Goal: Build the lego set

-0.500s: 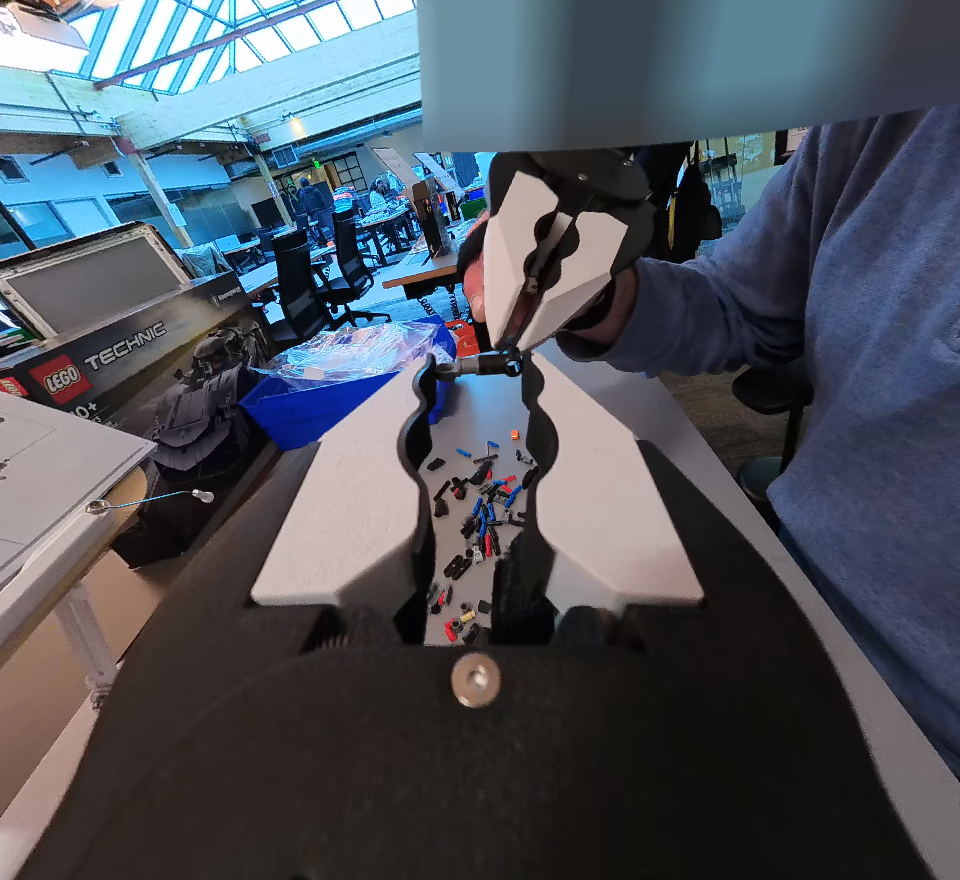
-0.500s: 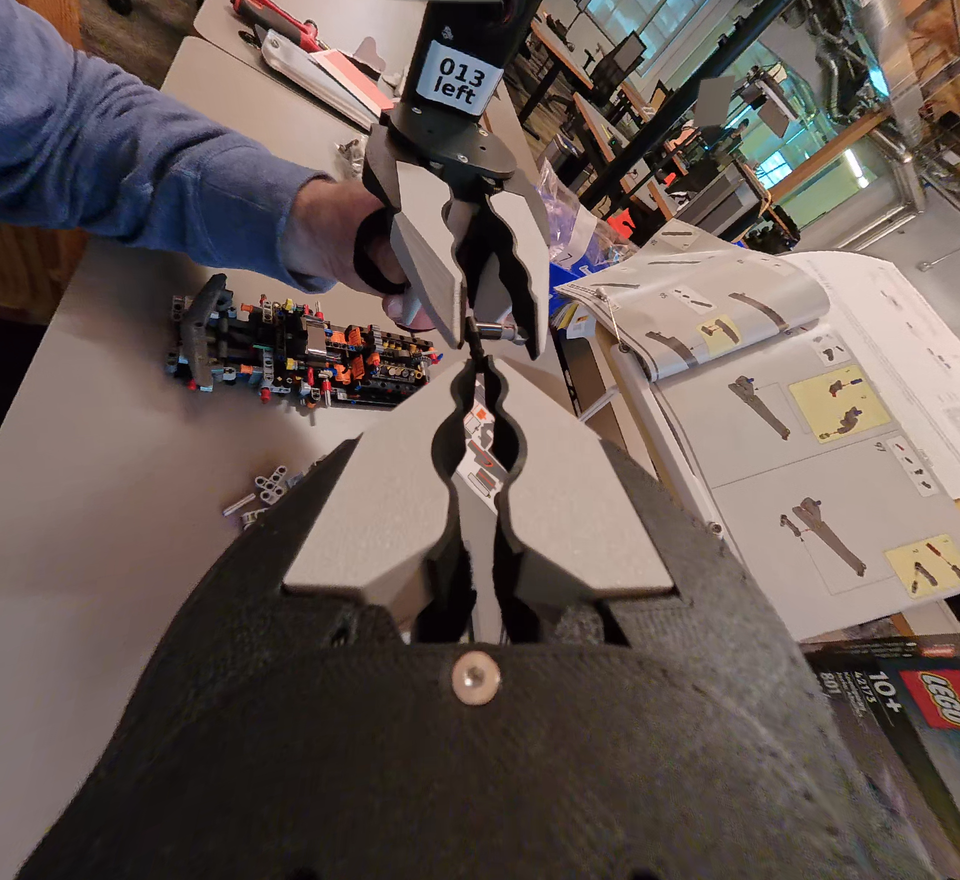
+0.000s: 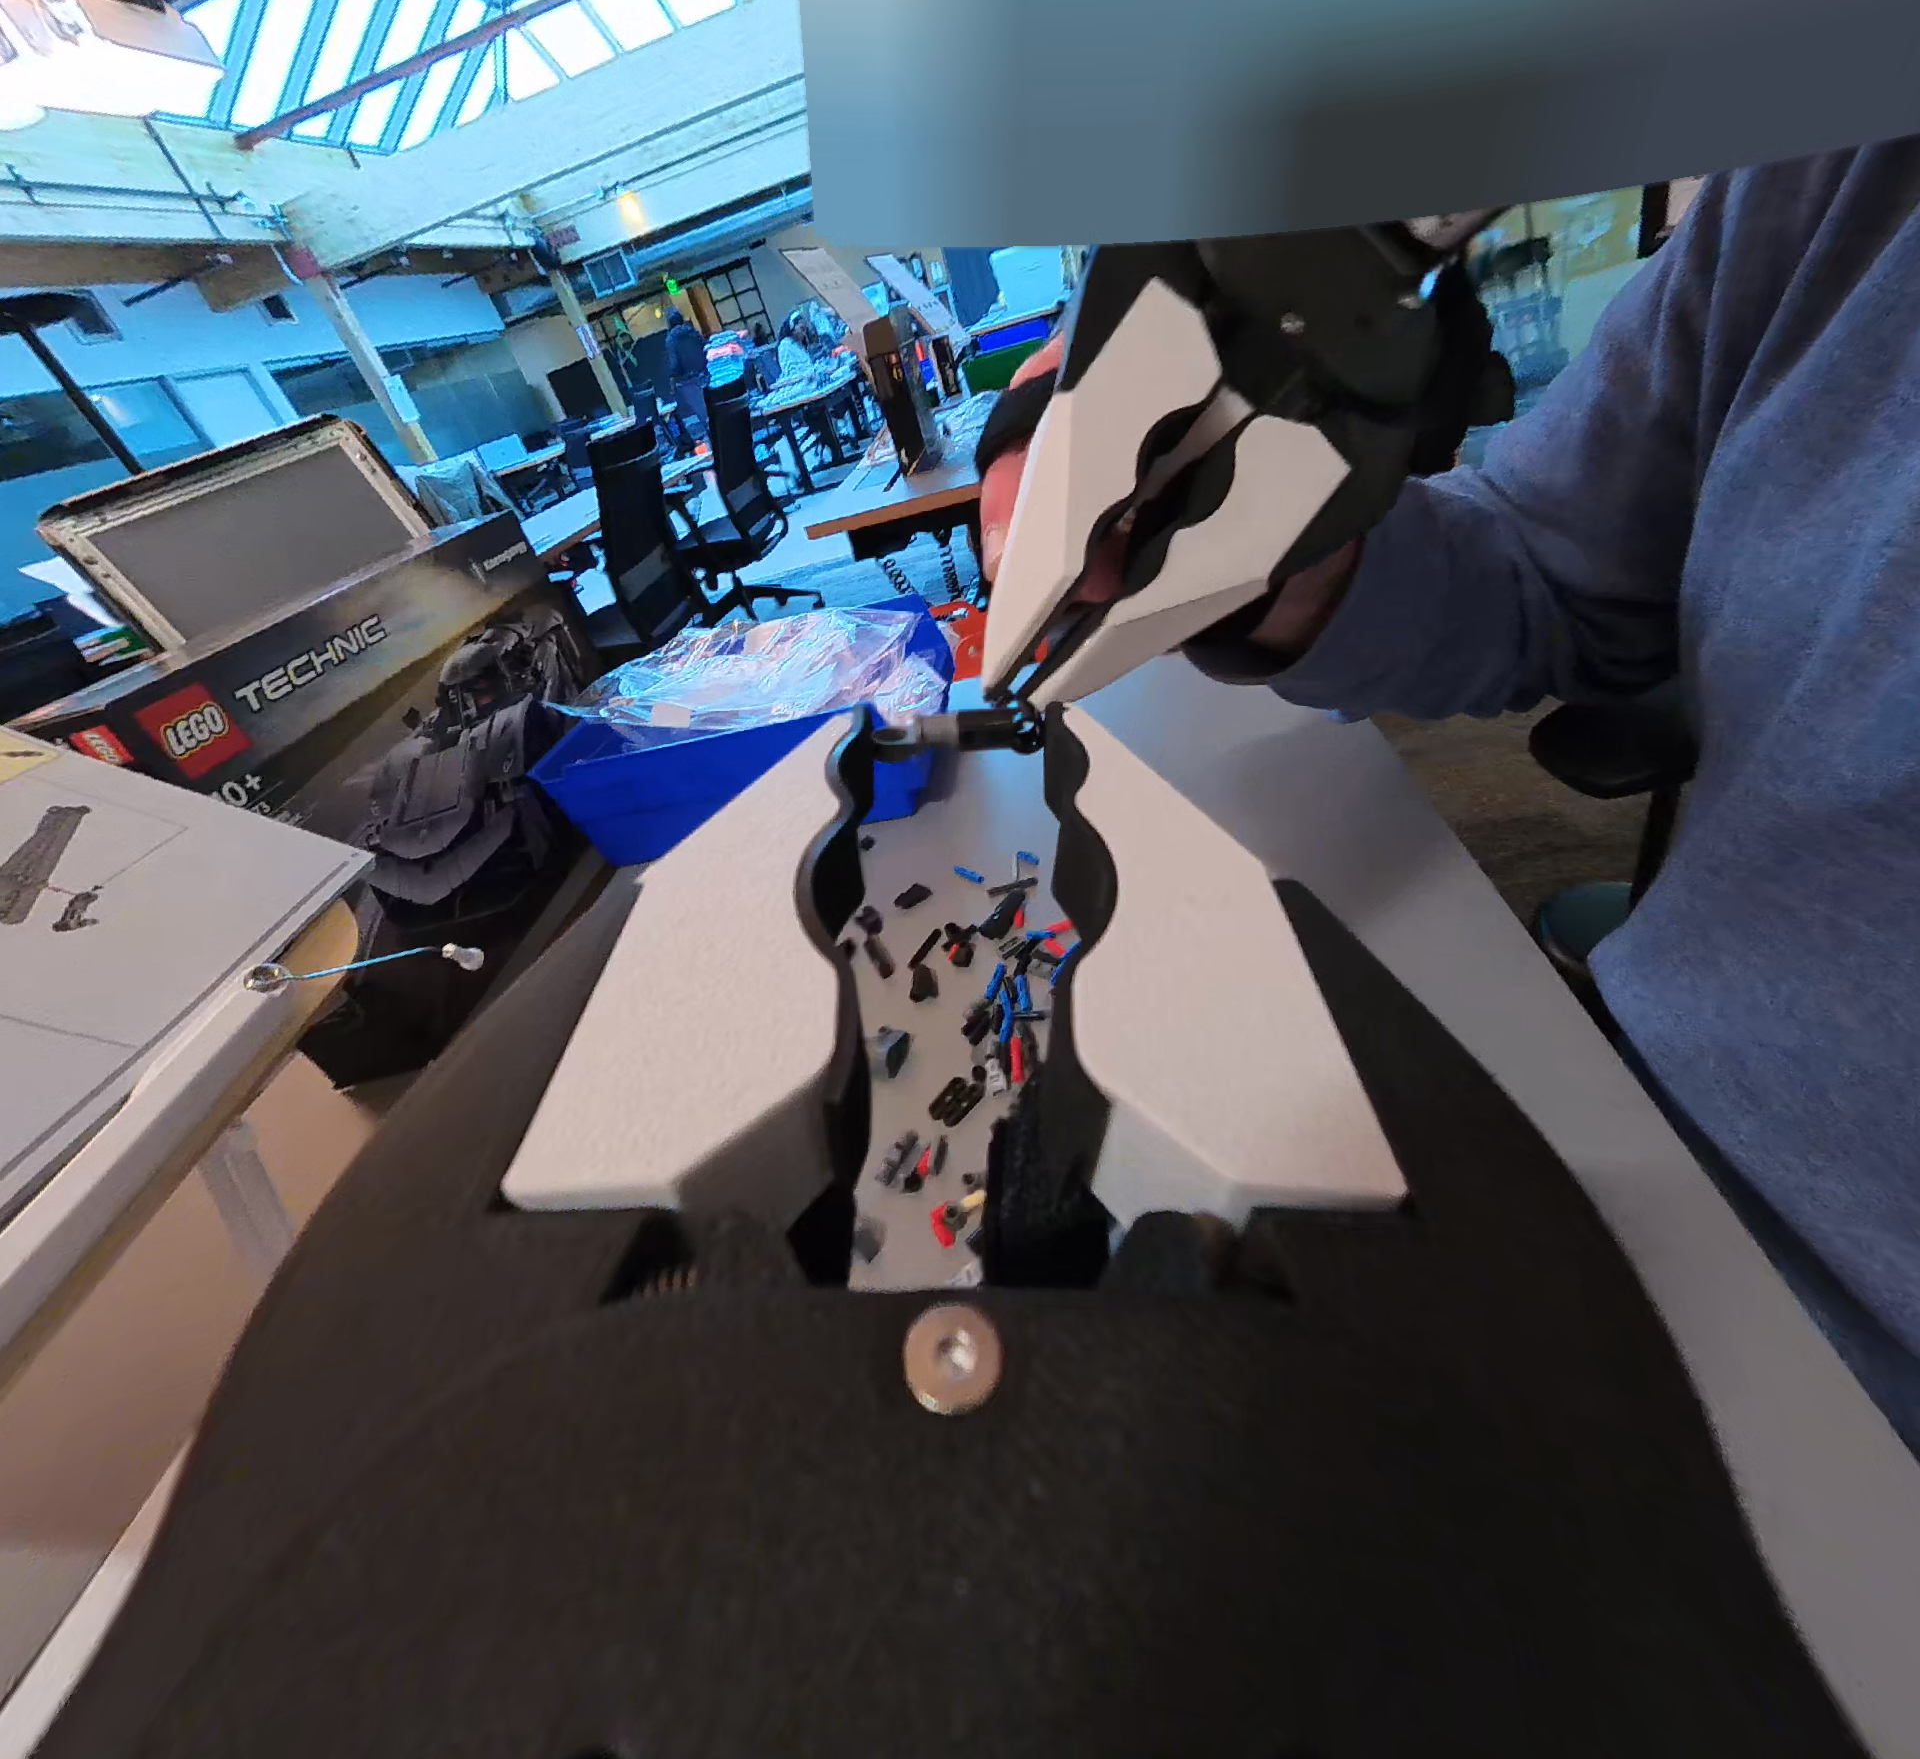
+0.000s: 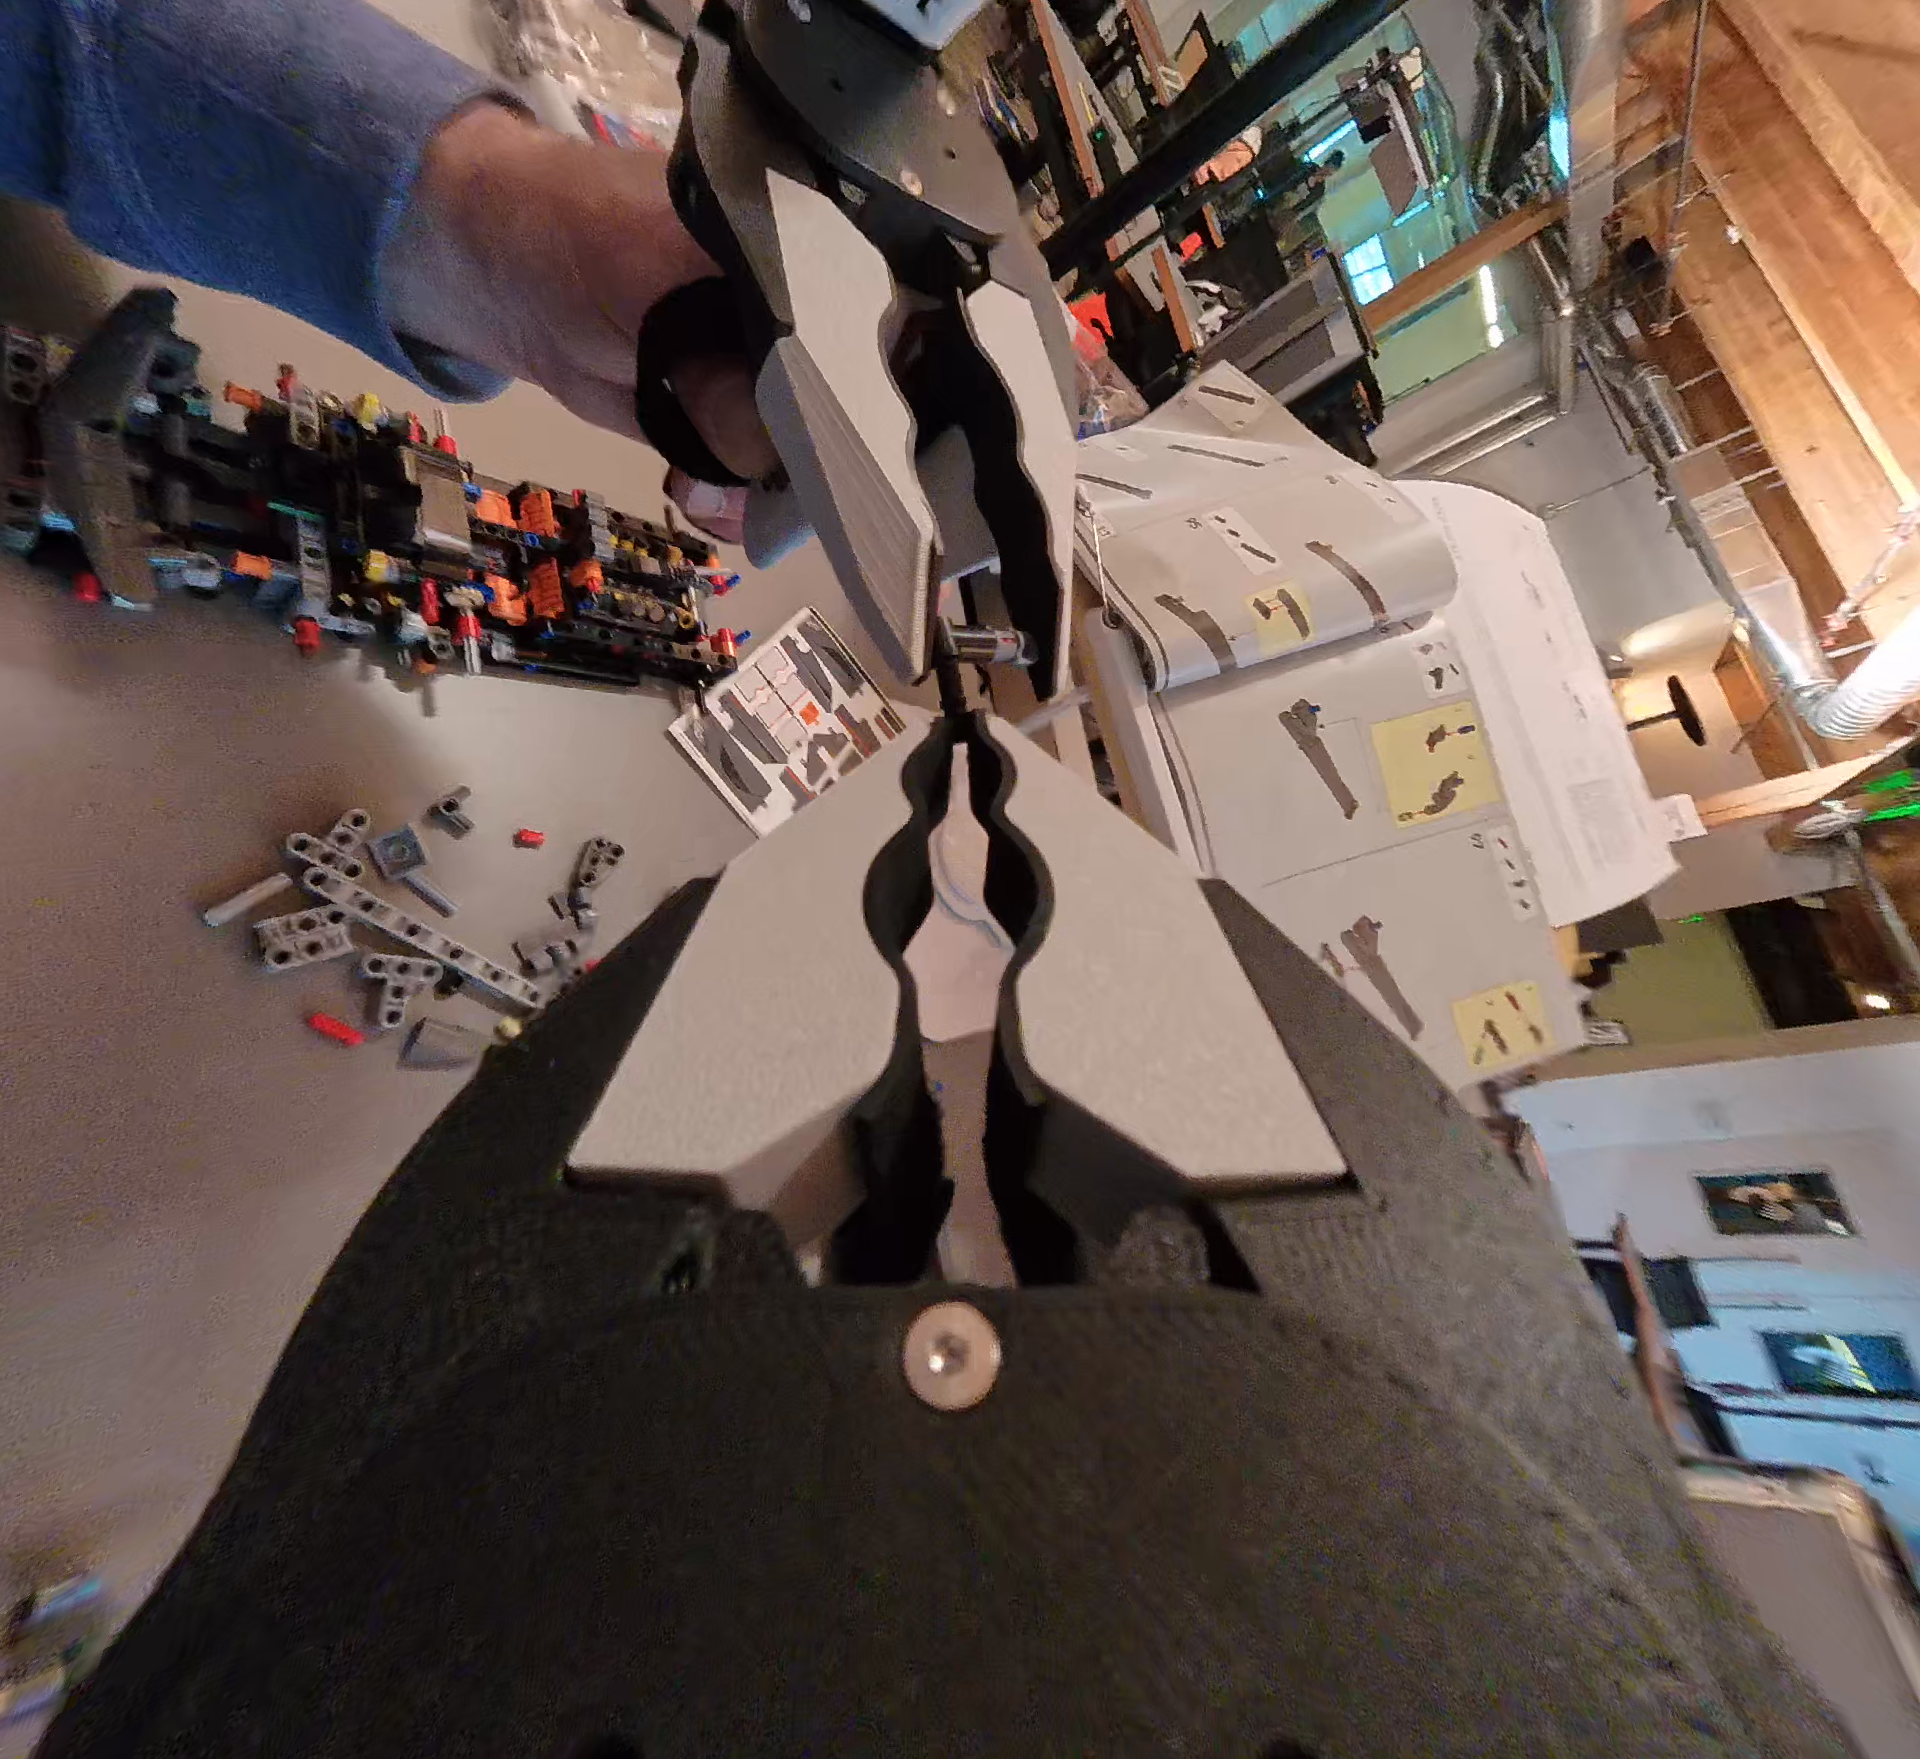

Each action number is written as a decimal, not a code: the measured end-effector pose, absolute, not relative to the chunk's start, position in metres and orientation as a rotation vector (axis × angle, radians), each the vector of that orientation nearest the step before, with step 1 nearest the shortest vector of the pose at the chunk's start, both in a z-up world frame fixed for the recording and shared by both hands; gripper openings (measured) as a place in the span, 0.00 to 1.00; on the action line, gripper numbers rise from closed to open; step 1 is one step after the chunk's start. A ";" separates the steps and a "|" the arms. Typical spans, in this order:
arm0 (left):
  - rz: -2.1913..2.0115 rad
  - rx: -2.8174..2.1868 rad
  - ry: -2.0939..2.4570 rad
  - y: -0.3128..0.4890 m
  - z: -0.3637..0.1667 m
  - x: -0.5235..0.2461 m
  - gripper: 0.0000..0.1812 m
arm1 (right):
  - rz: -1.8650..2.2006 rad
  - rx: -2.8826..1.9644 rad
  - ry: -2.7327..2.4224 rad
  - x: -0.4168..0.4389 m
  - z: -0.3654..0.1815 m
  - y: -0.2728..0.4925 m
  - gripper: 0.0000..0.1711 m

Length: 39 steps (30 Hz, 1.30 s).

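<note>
Both your grippers meet on one tiny lego part, up in the air over the counter [image 3: 1340, 836].

Your left gripper [image 3: 961, 730] holds a small dark rod piece [image 3: 971, 728] crosswise between its fingers, near the middle of the left view. Your right gripper [image 4: 958, 722] has its fingers nearly closed on a thin black pin [image 4: 953, 689], near the middle of the right view, and that pin touches the rod piece. Loose little pieces [image 3: 987, 982] lie on the counter under your left gripper. The half-built model [image 4: 395, 535] sits at the left of the right view, with grey beams [image 4: 395, 920] below it. The open instruction book [image 4: 1351, 722] is at the right. A blue bin [image 3: 665, 784] sits beside the lego box [image 3: 312, 701], left of the middle in the left view.
</note>
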<state>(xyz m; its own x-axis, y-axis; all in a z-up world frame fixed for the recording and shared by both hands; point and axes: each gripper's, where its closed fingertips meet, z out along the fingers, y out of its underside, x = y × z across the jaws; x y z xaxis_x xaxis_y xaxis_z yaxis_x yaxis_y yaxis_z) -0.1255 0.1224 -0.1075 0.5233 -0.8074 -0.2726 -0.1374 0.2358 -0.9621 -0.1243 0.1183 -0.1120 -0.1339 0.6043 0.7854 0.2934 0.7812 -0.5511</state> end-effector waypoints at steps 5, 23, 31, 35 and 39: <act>-0.544 -1.297 0.940 0.125 -0.110 -0.127 0.17 | 0.217 -0.676 -1.723 -0.125 -0.114 0.119 0.00; -0.593 -1.277 0.906 0.122 -0.103 -0.130 0.17 | 0.479 -0.718 -1.685 -0.127 -0.101 0.109 0.00; -0.806 -1.197 0.862 0.111 -0.091 -0.125 0.17 | 0.818 -0.738 -1.648 -0.123 -0.086 0.096 0.00; -0.866 -1.168 0.849 0.108 -0.088 -0.123 0.17 | 0.977 -0.759 -1.623 -0.121 -0.083 0.094 0.00; -0.895 -1.154 0.843 0.107 -0.086 -0.121 0.17 | 1.101 -0.772 -1.595 -0.118 -0.080 0.094 0.00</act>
